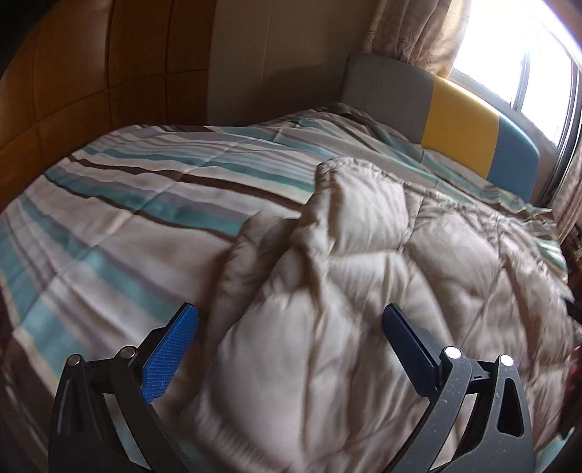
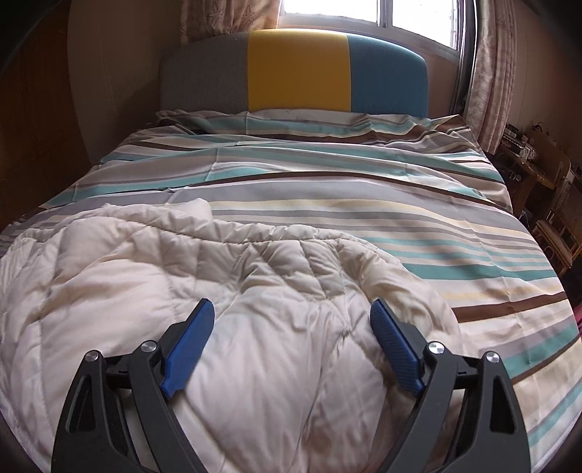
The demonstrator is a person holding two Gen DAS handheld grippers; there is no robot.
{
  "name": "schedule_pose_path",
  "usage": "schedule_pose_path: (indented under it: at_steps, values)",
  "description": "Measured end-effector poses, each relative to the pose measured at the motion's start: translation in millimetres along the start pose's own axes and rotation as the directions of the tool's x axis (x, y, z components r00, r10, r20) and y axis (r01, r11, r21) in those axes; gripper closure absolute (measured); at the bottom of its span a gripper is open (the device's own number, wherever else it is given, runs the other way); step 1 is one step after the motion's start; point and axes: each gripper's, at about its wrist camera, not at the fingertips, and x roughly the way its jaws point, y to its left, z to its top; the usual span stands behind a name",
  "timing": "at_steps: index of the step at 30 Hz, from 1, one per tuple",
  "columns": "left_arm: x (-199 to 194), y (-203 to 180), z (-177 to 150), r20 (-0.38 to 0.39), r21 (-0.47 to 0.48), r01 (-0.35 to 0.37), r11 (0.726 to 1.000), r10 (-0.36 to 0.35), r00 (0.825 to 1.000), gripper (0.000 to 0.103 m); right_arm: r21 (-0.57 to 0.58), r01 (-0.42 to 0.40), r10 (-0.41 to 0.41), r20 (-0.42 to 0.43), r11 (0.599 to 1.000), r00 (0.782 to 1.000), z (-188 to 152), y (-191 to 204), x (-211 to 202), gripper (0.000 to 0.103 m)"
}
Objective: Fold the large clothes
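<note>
Below both spread grippers (image 1: pixel 291 313) (image 2: pixel 293 309) lies cream quilt (image 2: pixel 254 364); untouched.

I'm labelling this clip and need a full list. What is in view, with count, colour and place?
quilted comforter: one, cream, bunched on the near part of the bed
striped bedcover: one, teal, brown, grey and cream, spread over the bed
headboard: one, grey, yellow and blue panels, far end
curtains: patterned beige, either side of the window
window: one, bright, behind the headboard
wooden furniture: brown, right of the bed
left gripper: black, blue pads, open over the comforter
right gripper: same, open over the comforter
</note>
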Motion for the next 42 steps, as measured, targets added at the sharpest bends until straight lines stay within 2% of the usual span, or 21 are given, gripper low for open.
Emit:
schedule_pose_path:
  at_steps: [10,12,14,17,18,19,20,22,24,28,30,31,34,38,42]
  values:
    - [-30,13,-35,-0.002,-0.014,-0.012,1.0,0.012,1.0,0.003,0.046,-0.112,0.111,0.026,0.993,0.993,-36,16,-56,0.008]
    - [-34,16,-42,-0.017,-0.033,0.021,0.999,-0.022,1.0,0.003,0.045,-0.13,0.128,0.041,0.991,0.991,-44,19,-68,0.008]
    - [-37,21,-48,-0.037,-0.073,0.085,0.994,-0.088,0.995,0.003,0.044,-0.146,0.144,0.054,0.988,0.988,-55,22,-82,0.008]
    - [-38,28,-58,-0.074,-0.148,0.169,0.974,-0.182,0.981,0.003,0.041,-0.18,0.176,0.073,0.983,0.982,-70,29,-99,0.008]
    - [-37,30,-60,-0.085,-0.178,0.184,0.967,-0.202,0.976,0.003,0.04,-0.188,0.185,0.075,0.981,0.98,-75,32,-103,0.01]
    - [-39,33,-64,-0.08,-0.204,0.201,0.958,-0.221,0.972,0.003,0.037,-0.204,0.201,0.081,0.978,0.976,-80,34,-108,0.018]
    - [-40,32,-66,-0.077,-0.207,0.2,0.958,-0.22,0.972,0.003,0.031,-0.216,0.212,0.088,0.976,0.973,-84,37,-112,0.022]
    - [-43,30,-69,-0.07,-0.194,0.191,0.962,-0.207,0.976,0.003,0.014,-0.239,0.237,0.1,0.971,0.966,-89,43,-118,0.041]
    - [-47,28,-71,-0.058,-0.184,0.18,0.966,-0.193,0.979,0.003,0.005,-0.271,0.269,0.108,0.963,0.957,-93,48,-120,0.052]
    - [-47,27,-70,-0.052,-0.198,0.208,0.958,-0.223,0.974,0.006,-0.029,-0.326,0.327,0.095,0.945,0.94,-101,62,-119,0.075]
    - [-45,28,-69,-0.055,-0.208,0.224,0.952,-0.24,0.969,0.019,-0.045,-0.339,0.341,0.078,0.94,0.937,-105,70,-116,0.081]
    - [-44,29,-69,-0.059,-0.212,0.229,0.95,-0.246,0.967,0.02,-0.049,-0.342,0.345,0.075,0.938,0.936,-106,73,-115,0.082]
    - [-41,30,-69,-0.051,-0.237,0.237,0.942,-0.255,0.966,0.02,-0.068,-0.345,0.35,0.066,0.936,0.935,-109,77,-109,0.087]
    - [-39,30,-70,-0.023,-0.262,0.245,0.933,-0.26,0.965,0.02,-0.075,-0.307,0.308,0.013,0.949,0.951,-112,79,-87,0.09]
    - [-34,30,-73,-0.001,-0.329,0.293,0.898,-0.311,0.951,0.02,-0.055,-0.313,0.312,-0.035,0.948,0.949,-118,78,-65,0.092]
